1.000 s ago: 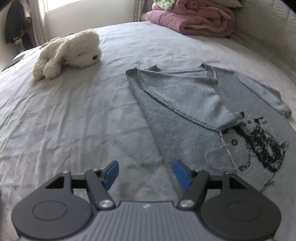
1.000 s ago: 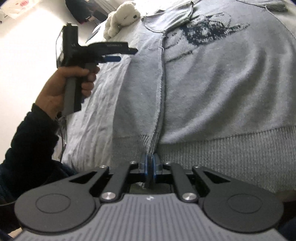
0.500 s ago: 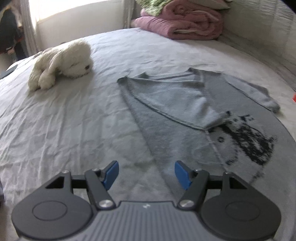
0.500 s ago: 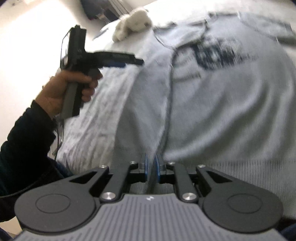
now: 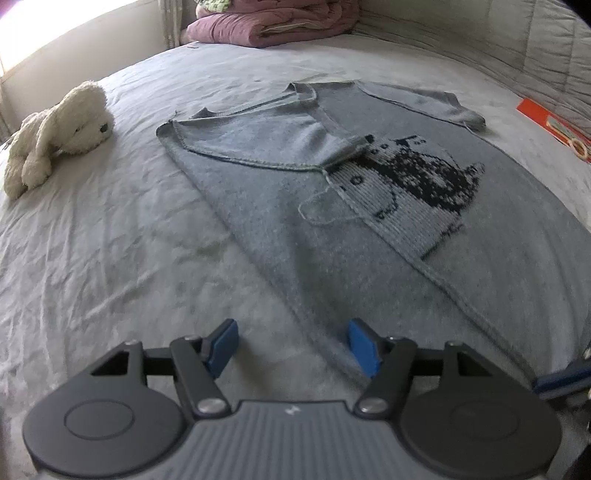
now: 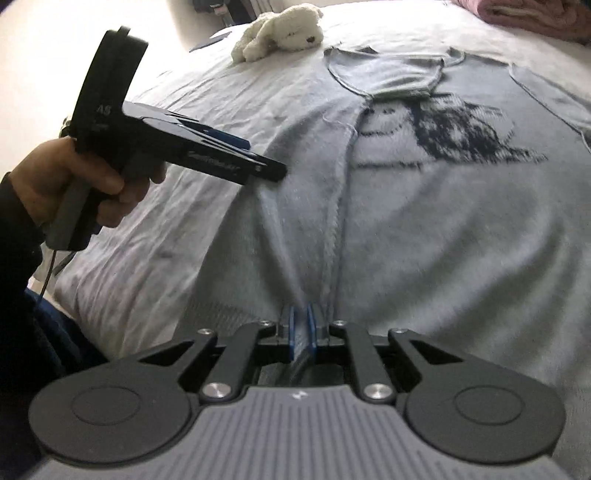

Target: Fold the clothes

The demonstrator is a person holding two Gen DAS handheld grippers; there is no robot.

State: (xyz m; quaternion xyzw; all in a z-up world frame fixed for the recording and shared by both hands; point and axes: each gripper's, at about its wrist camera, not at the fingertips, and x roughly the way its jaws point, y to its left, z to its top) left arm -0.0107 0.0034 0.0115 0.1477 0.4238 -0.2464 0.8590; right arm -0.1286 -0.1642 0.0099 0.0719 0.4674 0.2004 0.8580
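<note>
A grey knit sweater [image 5: 388, 229] with a black-and-white animal picture lies flat on the bed, one sleeve folded across its chest. My left gripper [image 5: 292, 347] is open low over the bed. Its right pad hovers over the sweater's folded side edge near the hem, and its left pad over bare sheet. In the right wrist view my right gripper [image 6: 301, 332] is shut on the sweater [image 6: 424, 229] at its hem, and the cloth rises in ridges toward the pads. There a hand holds the left gripper [image 6: 273, 171] just left of those ridges.
A white plush dog [image 5: 59, 129] lies at the far left of the grey sheet [image 5: 110, 258]. Folded pink blankets [image 5: 266, 22] sit at the head of the bed. An orange booklet [image 5: 554, 125] rests at the right edge. A dark sleeve [image 6: 18, 295] fills the lower left.
My left gripper has moved right and closer, so the sweater's side edge now sits at its right pad. The right gripper has drawn the hem up, bunching the cloth.
</note>
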